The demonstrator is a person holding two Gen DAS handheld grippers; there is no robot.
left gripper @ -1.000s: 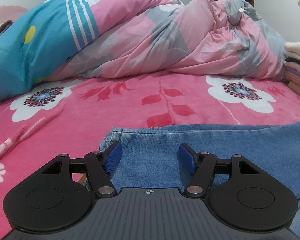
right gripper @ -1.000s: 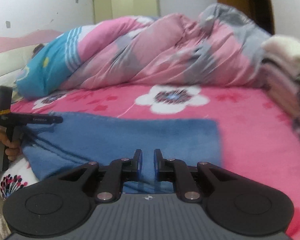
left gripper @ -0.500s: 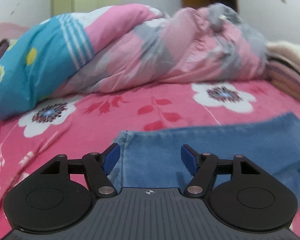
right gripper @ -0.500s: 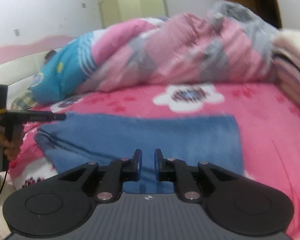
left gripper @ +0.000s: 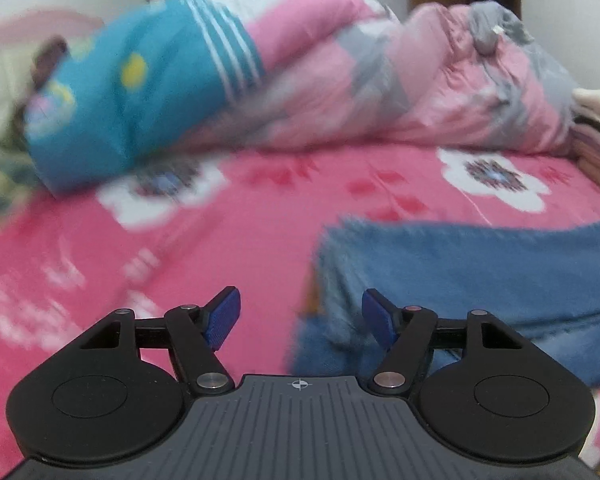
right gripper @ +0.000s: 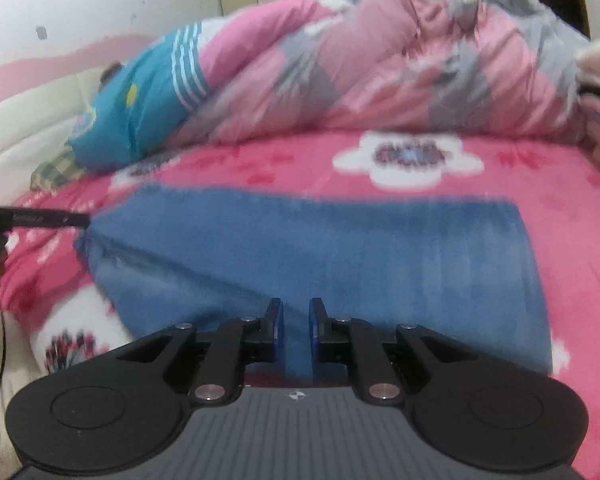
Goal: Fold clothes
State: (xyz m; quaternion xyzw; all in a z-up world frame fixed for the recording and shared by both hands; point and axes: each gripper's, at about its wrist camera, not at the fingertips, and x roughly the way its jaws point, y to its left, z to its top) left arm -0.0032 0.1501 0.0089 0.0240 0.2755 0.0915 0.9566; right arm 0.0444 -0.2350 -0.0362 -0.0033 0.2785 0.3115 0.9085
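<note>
Jeans (left gripper: pixel 480 264) now lie right of centre on pink floral bedsheet (left gripper: pixel 220 240).

Blue denim jeans (right gripper: pixel 340 248) are lying folded and mostly flat on the pink floral bed (right gripper: pixel 540 168), in front of the bunched-up quilt (right gripper: pixel 380 64), with a crease running diagonally and the left end looking rumpled.
</note>
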